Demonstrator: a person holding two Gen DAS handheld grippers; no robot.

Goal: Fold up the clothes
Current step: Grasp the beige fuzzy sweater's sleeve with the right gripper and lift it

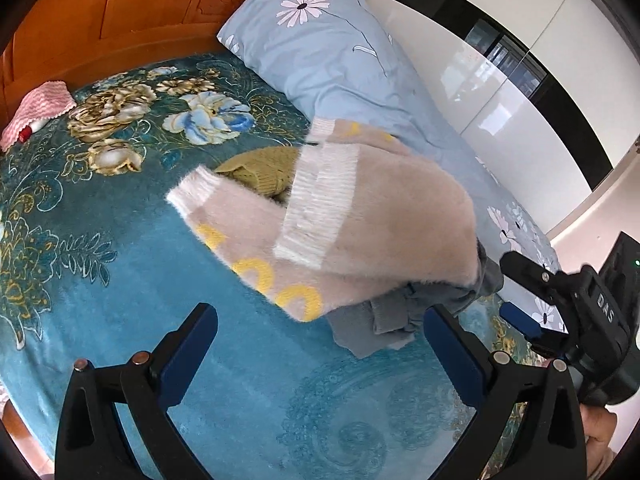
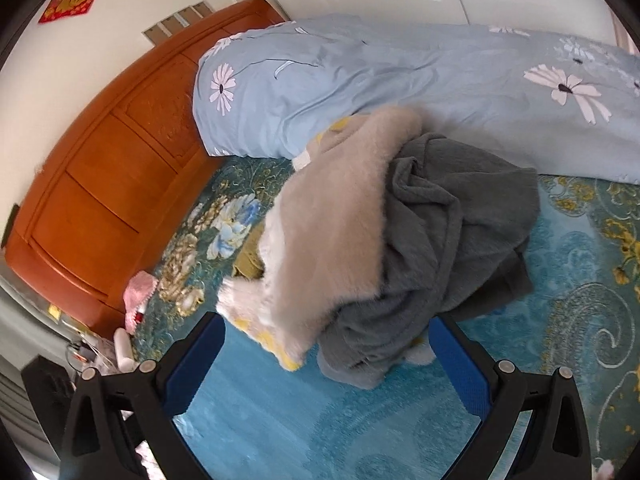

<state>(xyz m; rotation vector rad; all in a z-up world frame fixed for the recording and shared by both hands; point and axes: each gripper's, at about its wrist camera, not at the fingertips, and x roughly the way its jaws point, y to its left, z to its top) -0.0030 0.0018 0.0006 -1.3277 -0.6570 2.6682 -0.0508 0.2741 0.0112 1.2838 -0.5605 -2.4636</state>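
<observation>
Teal floral bed (image 1: 120,264): beige sweater (image 1: 360,220), grey garment (image 2: 452,248), blue duvet (image 2: 400,80).

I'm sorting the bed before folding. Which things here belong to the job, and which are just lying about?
For folding:
beige sweater
grey garment
olive knit
left gripper and right gripper, both open

Lying about:
blue quilt
pink cloth
headboard
bedspread

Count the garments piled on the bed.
3: fuzzy beige sweater on top, grey garment under its right side, olive knit behind it. More may be hidden beneath.
</observation>
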